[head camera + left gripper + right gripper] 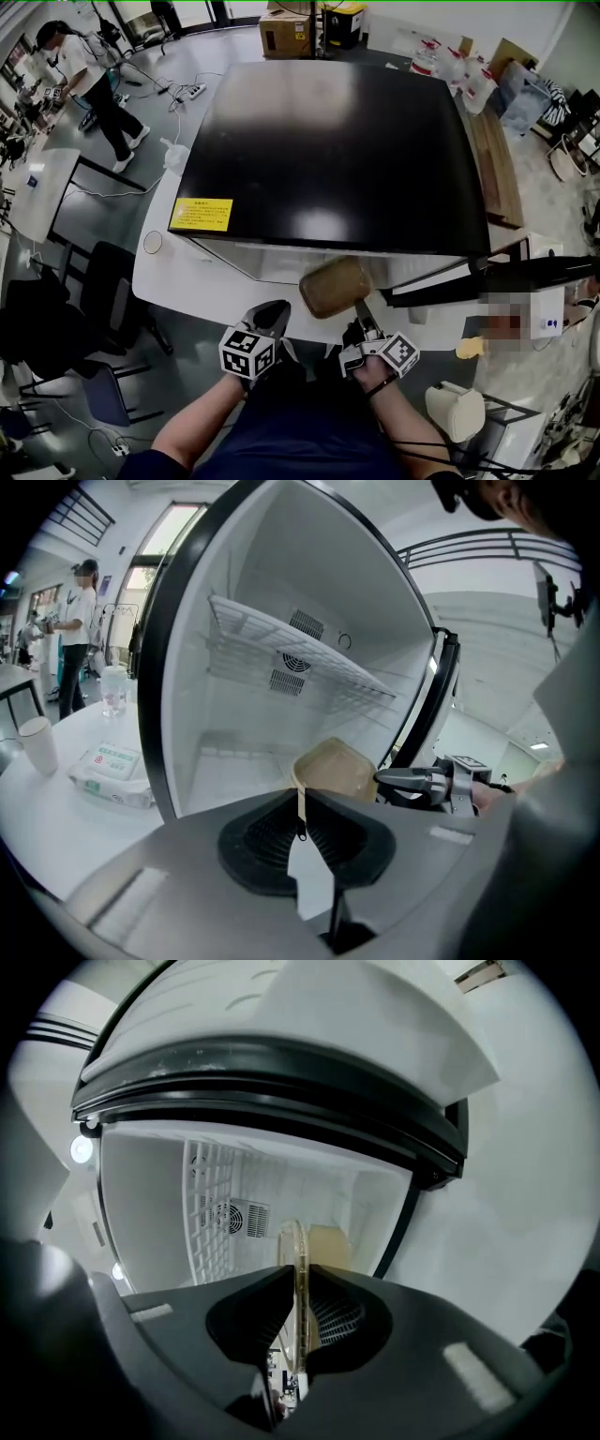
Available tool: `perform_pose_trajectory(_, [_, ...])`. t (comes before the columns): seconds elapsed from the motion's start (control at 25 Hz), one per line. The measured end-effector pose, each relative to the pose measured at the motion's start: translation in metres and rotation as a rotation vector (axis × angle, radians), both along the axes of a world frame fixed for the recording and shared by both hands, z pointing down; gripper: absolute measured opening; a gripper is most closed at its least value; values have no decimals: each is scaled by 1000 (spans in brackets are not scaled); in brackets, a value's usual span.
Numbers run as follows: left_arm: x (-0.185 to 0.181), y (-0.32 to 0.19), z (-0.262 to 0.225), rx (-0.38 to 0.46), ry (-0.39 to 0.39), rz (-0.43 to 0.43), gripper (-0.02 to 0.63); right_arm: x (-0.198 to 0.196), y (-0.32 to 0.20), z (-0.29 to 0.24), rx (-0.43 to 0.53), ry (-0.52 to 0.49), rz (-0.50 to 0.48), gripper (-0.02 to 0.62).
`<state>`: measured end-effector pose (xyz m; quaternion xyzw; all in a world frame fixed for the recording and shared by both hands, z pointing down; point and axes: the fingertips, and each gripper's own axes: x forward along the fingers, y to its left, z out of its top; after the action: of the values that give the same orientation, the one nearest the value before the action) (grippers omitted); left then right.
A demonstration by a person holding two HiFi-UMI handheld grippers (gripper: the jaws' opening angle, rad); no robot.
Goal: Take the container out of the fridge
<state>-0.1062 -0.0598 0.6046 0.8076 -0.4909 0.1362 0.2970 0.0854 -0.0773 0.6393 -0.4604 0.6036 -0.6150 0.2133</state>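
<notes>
Tan rounded container (333, 286), thin rim clamped in right tool (362, 319); left tool (279, 311) closed, empty.

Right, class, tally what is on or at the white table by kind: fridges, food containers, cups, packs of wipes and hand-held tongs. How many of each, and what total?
fridge: 1
container: 1
cup: 1
pack of wipes: 1
tongs, namely left tongs and right tongs: 2
total: 6
</notes>
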Motion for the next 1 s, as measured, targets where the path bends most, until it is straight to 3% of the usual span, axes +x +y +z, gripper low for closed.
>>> perform_pose_trajectory(0.2, [0,-4,3,-9,6,9,25,7,19,-4,3,-1,-3,57])
perform_pose_trajectory(0.44, [24,-5,12,-29,11,89,25,21,51,-8,9,-13,19,57])
perform_pose_trajectory(1.0, [70,9,33,-73,-7,312,25,68,113,6,-28,-7,218,57])
